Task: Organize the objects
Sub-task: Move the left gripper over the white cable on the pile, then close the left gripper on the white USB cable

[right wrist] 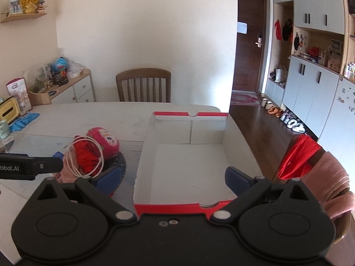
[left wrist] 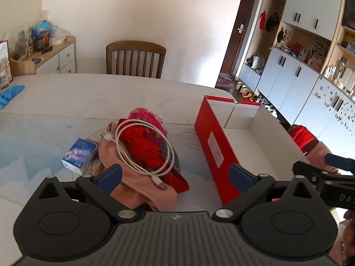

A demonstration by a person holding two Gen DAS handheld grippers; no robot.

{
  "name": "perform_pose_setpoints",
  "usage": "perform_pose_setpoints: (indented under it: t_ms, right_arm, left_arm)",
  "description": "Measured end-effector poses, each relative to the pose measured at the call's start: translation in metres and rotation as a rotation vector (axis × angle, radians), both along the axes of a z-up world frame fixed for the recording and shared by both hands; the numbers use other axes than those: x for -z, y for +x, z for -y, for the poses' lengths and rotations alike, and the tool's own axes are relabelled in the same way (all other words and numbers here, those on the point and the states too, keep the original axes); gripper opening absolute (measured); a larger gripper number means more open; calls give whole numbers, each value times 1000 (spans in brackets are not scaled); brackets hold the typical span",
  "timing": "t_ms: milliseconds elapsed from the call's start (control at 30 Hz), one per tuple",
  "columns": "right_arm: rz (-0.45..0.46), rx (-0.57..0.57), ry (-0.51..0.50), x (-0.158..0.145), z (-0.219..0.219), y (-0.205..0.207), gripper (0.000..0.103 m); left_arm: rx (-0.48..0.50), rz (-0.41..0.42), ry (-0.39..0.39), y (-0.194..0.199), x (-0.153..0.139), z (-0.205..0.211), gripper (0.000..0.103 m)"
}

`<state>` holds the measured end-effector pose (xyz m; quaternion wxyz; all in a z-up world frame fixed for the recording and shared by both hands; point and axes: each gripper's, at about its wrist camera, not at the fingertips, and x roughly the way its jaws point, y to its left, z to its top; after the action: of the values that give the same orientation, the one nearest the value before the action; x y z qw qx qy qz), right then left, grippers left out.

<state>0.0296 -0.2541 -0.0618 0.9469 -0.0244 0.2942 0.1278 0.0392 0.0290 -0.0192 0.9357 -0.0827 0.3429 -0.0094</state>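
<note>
Surroundings: your bench (left wrist: 66, 97) carries a heap of soft goods at centre-left, a small blue-and-white packet (left wrist: 78, 155) just beside the heap on its left, and blue gloves (left wrist: 10, 94) at the far left edge; a wooden chair (left wrist: 135, 58) stands behind the bench, a sideboard (left wrist: 60, 61) with clutter beyond it, cabinets and a door to the right.

Obstructions: the red side wall of the box stands upright between the heap and the box floor; a second chair at the right, draped with red and pink cloth (right wrist: 310, 166), sits close to the box's right side.

Heap: pink cloth (left wrist: 146, 188) at the bottom, red knitted item (left wrist: 144, 148) on it, a pink plush toy (left wrist: 148, 116) at the far end, and a white cable (left wrist: 142, 146) coiled in a loose loop on top; the loop's long axis runs from far-left to near-right, its USB plug pointing toward you at the near end.

Container: red box (left wrist: 215, 146) with white interior, long axis running away from you, open at the top; nothing lies inside that you can see.

Left tongs (left wrist: 175, 175): spread wide, holding nothing, poised over the near end of the heap.

Right tongs (right wrist: 173, 178): spread wide, holding nothing, over the near end of the box.
</note>
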Motion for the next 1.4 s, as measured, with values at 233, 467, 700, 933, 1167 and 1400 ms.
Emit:
perform_pose_setpoints:
  t_ms: [233, 467, 700, 933, 1167, 1400]
  right_arm:
    - [-28, 54, -15, 6, -4, 9, 100]
    - [-40, 141, -56, 13, 15, 36, 98]
    - [-72, 229, -110, 24, 44, 74, 95]
    - [-108, 269, -160, 37, 61, 99, 89]
    - [-149, 285, -172, 46, 70, 111, 79]
    - [-180, 274, -181, 54, 72, 116, 65]
  left_arm:
    - [20, -22, 35, 22, 14, -14, 102]
    - [8, -51, 74, 47, 33, -35, 101]
    - [-2, -105, 116, 75, 58, -57, 87]
    - [9, -140, 136, 99, 73, -69, 64]
    - [19, -174, 88, 114, 81, -79, 39]
    - [39, -198, 52, 124, 84, -83, 22]
